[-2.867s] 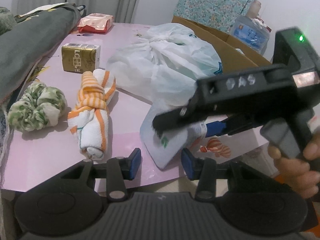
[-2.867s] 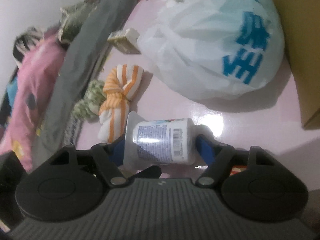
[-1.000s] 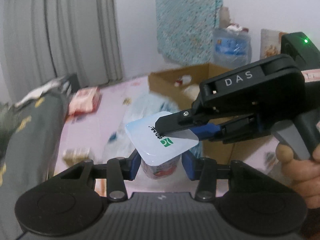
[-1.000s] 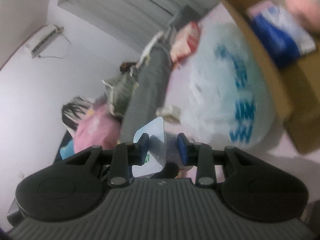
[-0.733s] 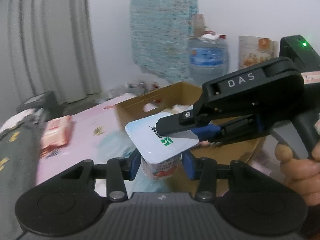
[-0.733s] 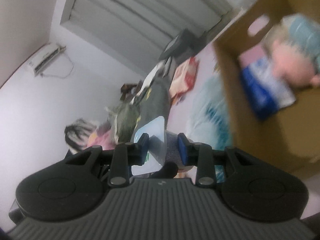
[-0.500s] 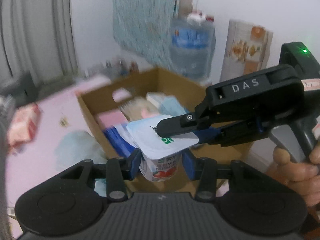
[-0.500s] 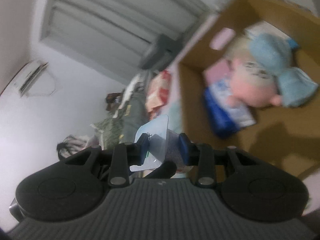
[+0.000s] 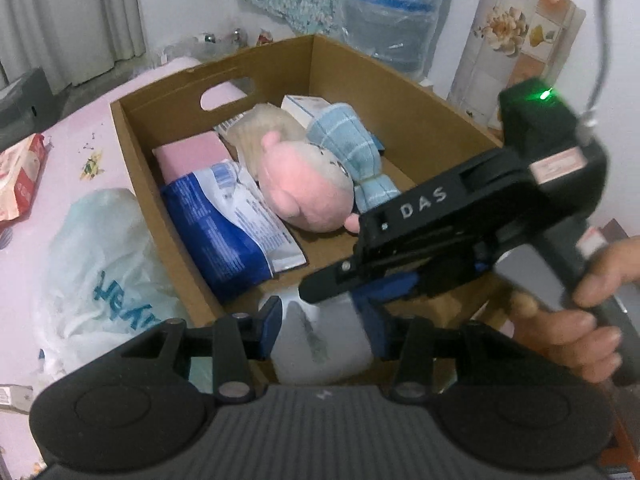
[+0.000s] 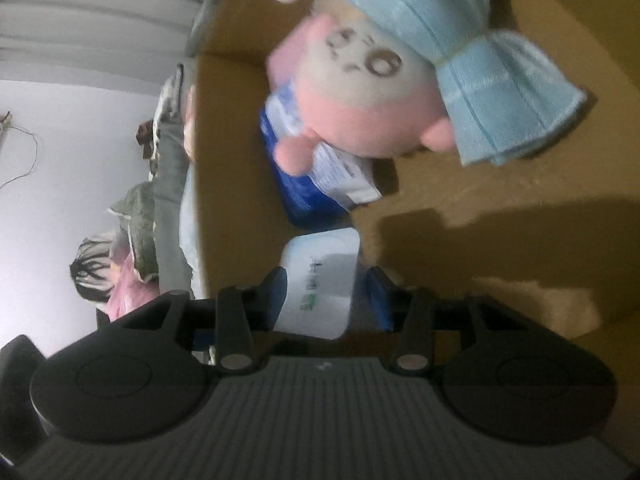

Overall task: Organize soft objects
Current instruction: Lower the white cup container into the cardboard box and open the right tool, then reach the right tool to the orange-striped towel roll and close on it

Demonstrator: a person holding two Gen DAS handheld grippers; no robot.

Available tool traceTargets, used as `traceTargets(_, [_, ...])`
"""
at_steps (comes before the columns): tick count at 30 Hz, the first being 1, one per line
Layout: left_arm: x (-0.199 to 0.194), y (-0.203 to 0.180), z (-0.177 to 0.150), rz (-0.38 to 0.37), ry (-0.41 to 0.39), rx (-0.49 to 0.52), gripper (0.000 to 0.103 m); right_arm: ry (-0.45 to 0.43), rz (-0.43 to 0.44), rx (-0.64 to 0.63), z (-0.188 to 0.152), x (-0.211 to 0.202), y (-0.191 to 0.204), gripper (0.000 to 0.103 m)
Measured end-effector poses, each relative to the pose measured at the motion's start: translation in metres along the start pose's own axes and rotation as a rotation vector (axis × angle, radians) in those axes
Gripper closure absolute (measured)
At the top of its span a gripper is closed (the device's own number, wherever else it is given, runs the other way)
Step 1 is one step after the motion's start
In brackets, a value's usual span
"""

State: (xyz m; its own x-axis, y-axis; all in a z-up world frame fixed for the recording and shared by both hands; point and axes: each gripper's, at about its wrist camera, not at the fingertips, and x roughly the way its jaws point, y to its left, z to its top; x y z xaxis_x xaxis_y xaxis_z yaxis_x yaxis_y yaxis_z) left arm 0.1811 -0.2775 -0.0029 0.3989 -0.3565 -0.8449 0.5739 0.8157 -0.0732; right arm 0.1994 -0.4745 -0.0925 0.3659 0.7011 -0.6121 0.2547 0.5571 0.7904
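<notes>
The left gripper (image 9: 320,326) pinches the wipes pack (image 9: 320,344) over the cardboard box (image 9: 420,128). The right gripper (image 10: 327,294) jaws have just been opening, letting go. The plastic bag (image 9: 100,264) waits outside on the surface (image 9: 72,148).

Plush toy (image 10: 360,92) blurred in right view. Cup (image 9: 320,344) print unreadable, base hidden behind left gripper body. Box (image 9: 420,120) near wall hidden.

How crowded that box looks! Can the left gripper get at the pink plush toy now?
Probably not yet: the left gripper is shut on the white cup, so its fingers are full. Otherwise the way looks free; the pink plush toy lies uncovered in the open cardboard box.
</notes>
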Motion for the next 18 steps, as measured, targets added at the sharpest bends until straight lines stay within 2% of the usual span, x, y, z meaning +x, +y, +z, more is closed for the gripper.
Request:
traceTargets(5, [-0.018, 0.007, 0.000, -0.013, -0.044, -0.016, 0.056, 0.012, 0.005, 0.014, 0.002, 0.003, -0.005, 0.059])
traceTargets(11, [-0.060, 0.031, -0.012, -0.027, -0.150, -0.065, 0.042, -0.040, 0.009, -0.028, -0.002, -0.007, 0.007, 0.058])
traceTargets(15, [-0.099, 0.064, -0.031, -0.018, -0.223, -0.128, 0.034, -0.122, 0.024, -0.103, -0.012, -0.027, 0.028, 0.048])
traceTargets(18, [-0.127, 0.096, -0.053, 0.018, -0.269, -0.206, 0.033, -0.182, 0.049, -0.178, -0.025, -0.045, 0.050, 0.040])
